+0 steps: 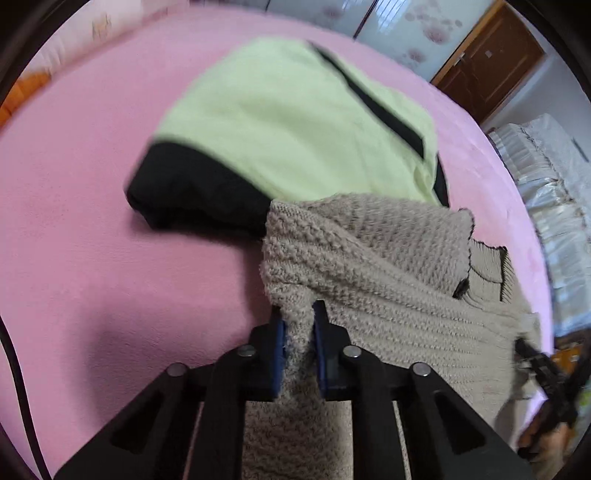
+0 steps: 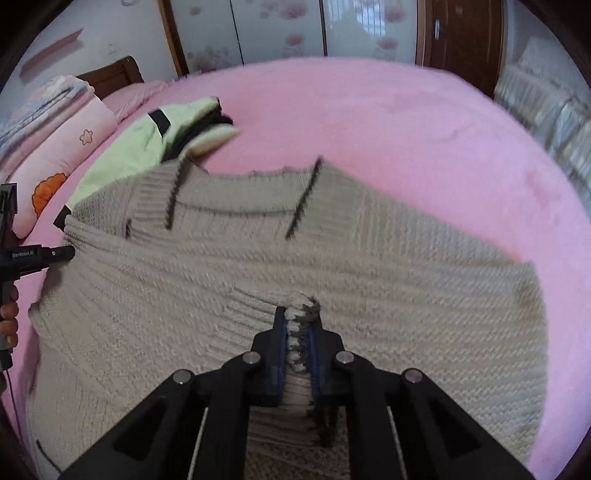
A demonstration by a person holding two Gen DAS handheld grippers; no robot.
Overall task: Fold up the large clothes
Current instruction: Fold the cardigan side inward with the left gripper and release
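Soft even daylight, slight motion blur, fisheye-warped dark edges

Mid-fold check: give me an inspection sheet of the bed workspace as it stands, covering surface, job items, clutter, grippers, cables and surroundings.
Surface: pink bed cover, bare on the far side.
Job's things: beige knit sweater spread out, collar on the far side; folded green and black garment beyond it, the sweater overlapping its near edge.
Clutter: pink pillow with an orange flower print at the headboard.
Grippers: left gripper shut on a sweater edge; right gripper shut on the dark-trimmed ribbed edge.
Cables: thin black cable along the left edge of the left wrist view.
Surroundings: flower-patterned wardrobe doors, brown wooden door.
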